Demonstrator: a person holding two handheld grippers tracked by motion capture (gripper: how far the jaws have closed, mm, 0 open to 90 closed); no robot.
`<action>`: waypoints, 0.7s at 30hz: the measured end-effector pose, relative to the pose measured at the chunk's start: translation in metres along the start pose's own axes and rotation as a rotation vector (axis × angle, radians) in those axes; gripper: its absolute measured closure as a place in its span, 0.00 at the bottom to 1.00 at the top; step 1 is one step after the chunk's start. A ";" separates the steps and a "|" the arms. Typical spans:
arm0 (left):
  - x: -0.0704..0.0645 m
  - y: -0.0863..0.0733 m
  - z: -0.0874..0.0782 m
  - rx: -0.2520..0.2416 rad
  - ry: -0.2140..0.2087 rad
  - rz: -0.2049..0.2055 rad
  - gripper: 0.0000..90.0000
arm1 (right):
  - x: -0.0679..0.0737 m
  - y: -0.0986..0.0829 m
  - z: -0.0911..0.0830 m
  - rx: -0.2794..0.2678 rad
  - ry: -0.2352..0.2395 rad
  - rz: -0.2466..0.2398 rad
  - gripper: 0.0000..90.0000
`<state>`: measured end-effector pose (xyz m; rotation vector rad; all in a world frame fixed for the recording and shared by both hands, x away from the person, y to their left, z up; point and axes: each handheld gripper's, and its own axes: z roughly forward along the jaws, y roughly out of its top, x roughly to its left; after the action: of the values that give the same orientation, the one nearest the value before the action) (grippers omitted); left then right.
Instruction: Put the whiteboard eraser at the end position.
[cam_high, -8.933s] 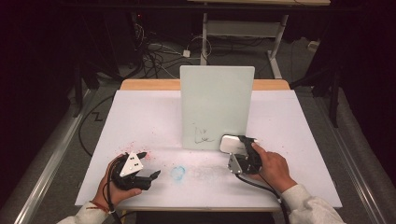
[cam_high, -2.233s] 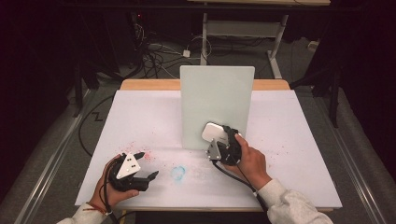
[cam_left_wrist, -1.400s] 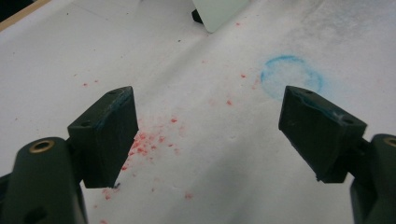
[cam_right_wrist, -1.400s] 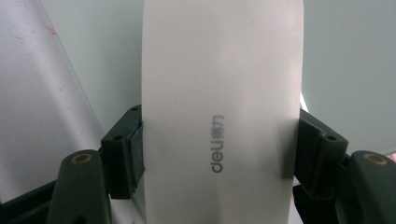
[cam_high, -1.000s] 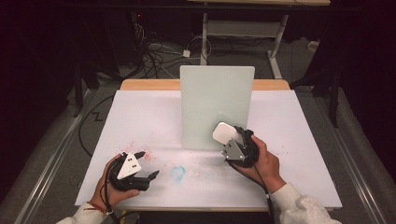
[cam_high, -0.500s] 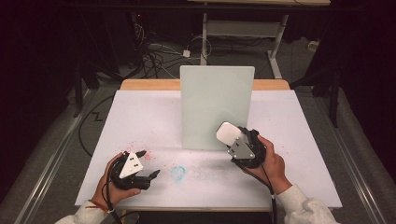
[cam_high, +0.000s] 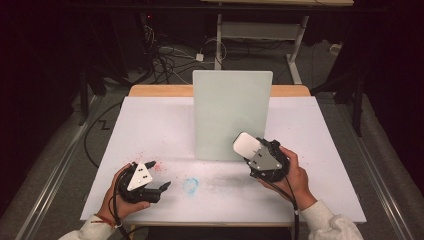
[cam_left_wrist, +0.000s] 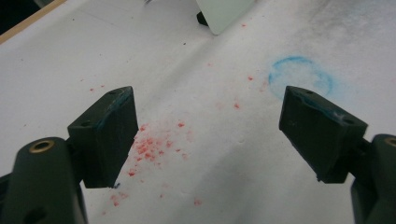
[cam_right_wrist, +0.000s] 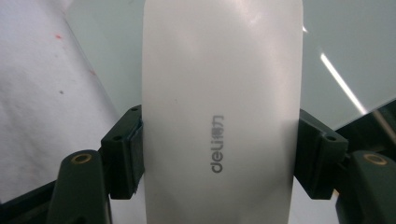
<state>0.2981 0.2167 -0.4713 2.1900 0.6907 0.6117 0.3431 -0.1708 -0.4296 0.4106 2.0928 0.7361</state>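
Note:
A pale green-white board (cam_high: 232, 100) stands upright at the middle of the table. My right gripper (cam_high: 248, 148) is shut on a white eraser block (cam_high: 245, 143) and holds it against the board's lower right part. In the right gripper view the eraser (cam_right_wrist: 219, 93), printed with grey "deli" lettering, is clamped between both jaws of the right gripper (cam_right_wrist: 219, 154), with the board (cam_right_wrist: 345, 56) just behind it. My left gripper (cam_high: 159, 189) rests open on the table at the front left. Its jaws in the left gripper view (cam_left_wrist: 210, 135) stand wide apart with nothing between them.
The white table cover (cam_high: 150, 125) carries a blue ring smudge (cam_high: 190, 185) (cam_left_wrist: 301, 81) and red specks (cam_high: 157, 165) (cam_left_wrist: 154, 144) near the left gripper. Grey dust (cam_high: 225, 180) lies in front of the board. Cables and a desk frame (cam_high: 260, 30) are beyond the far edge.
The right gripper with the eraser has slid rightward along the board's lower part over the last seconds. A faint mark seen low on the board at first is gone. The left gripper stayed put.

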 end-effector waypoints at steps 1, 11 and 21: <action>-0.001 0.000 0.000 -0.002 -0.001 -0.001 0.21 | 0.000 0.000 0.000 -0.002 0.011 0.011 0.34; -0.001 0.003 0.003 -0.009 -0.008 0.009 0.21 | 0.004 0.000 -0.007 -0.013 0.154 0.022 0.34; -0.001 0.003 0.002 -0.008 -0.023 -0.006 0.21 | 0.021 0.007 -0.005 -0.001 0.319 -0.058 0.34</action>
<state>0.2997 0.2133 -0.4709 2.1830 0.6818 0.5847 0.3274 -0.1557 -0.4358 0.2422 2.3900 0.8111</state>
